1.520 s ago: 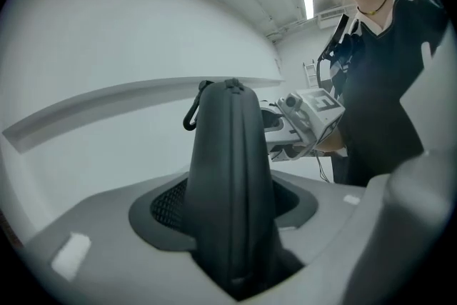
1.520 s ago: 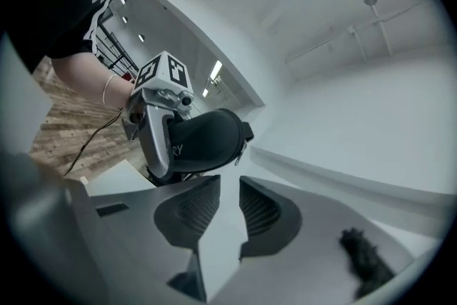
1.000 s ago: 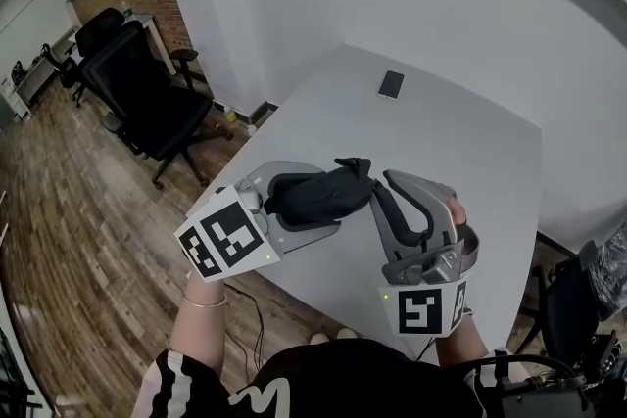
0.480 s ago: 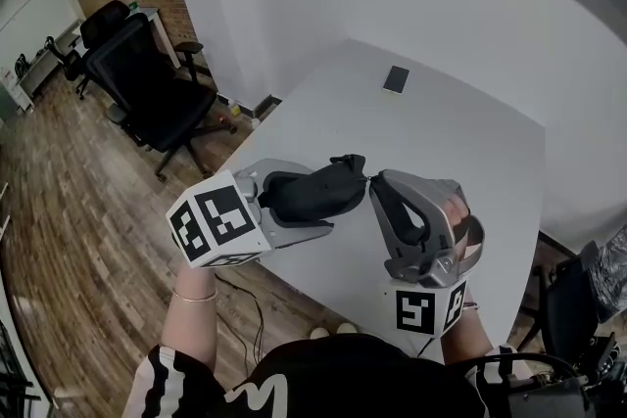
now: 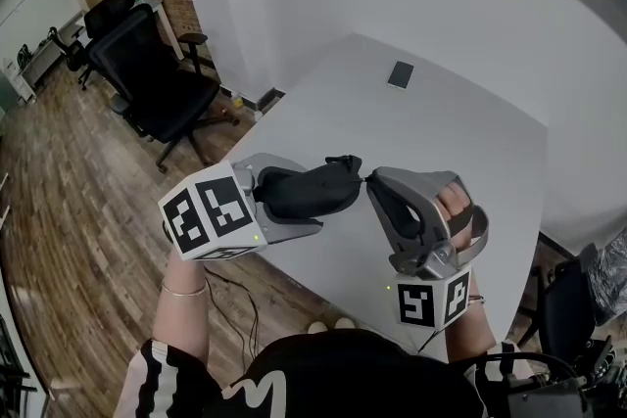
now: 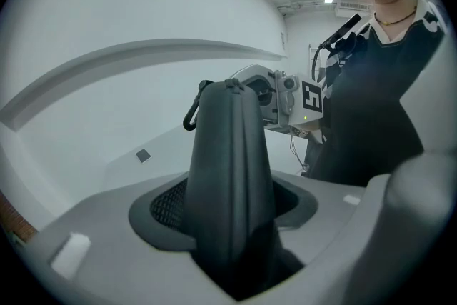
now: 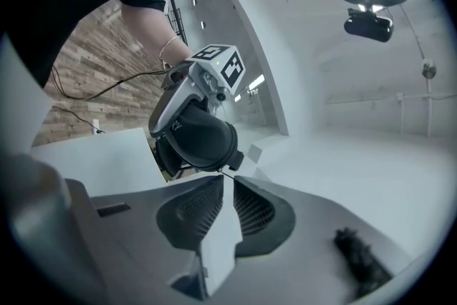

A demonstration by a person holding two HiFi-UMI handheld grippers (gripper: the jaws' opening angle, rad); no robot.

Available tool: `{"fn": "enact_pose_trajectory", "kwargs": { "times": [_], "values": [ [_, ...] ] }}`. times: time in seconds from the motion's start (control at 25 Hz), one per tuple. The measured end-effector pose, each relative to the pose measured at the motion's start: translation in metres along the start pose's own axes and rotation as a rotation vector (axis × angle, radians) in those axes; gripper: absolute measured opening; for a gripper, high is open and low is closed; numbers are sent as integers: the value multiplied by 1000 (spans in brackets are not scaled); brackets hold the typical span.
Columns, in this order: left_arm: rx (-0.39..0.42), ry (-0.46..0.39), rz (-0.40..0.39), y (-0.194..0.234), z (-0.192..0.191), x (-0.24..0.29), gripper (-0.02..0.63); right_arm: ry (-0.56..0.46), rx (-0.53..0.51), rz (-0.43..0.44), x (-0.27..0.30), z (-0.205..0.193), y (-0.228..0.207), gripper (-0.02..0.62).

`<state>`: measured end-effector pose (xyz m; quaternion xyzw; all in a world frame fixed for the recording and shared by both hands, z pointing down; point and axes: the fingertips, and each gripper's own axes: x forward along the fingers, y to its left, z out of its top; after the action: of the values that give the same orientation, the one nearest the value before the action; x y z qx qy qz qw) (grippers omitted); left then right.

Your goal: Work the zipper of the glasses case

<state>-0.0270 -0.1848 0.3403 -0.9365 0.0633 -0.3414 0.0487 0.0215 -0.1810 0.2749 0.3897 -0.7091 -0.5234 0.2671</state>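
Above the white table [image 5: 470,142], my left gripper [image 5: 312,195] is shut on the black glasses case [image 5: 306,189] across its body. In the left gripper view the case [image 6: 230,168] stands up between the pads, with a small black loop [image 6: 190,115] at its far end. My right gripper [image 5: 371,182] meets the case's right end. In the right gripper view its fingertips [image 7: 226,178] are pinched together on a thin zipper pull that leads from the case [image 7: 203,139]. The zipper itself is not visible.
A dark phone [image 5: 400,74] lies on the far part of the table. A black office chair [image 5: 147,78] stands on the wooden floor to the left. The table's near edge runs just under both grippers.
Both grippers and the case have drifted slightly up and left together. The left gripper's marker cube has swung further left. The right gripper stays at the case's end.
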Motion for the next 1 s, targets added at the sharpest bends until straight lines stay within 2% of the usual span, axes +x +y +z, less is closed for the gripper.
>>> {"fn": "enact_pose_trajectory", "kwargs": {
  "times": [0.16,0.44,0.64,0.8,1.0],
  "values": [
    [-35,28,-15,-3,-4,3,287,-15,48,0,-3,1,3,46],
    [-46,57,-17,-4,-8,3,288,-9,-12,11,0,1,12,44],
    [-69,-50,10,-2,7,-5,288,-1,51,14,-5,-4,19,46],
    [-48,-54,54,2,14,-3,288,-49,162,-15,-6,7,8,58],
    [-55,-80,38,-2,14,1,288,-61,212,-19,-4,4,1,62]
  ]
}}
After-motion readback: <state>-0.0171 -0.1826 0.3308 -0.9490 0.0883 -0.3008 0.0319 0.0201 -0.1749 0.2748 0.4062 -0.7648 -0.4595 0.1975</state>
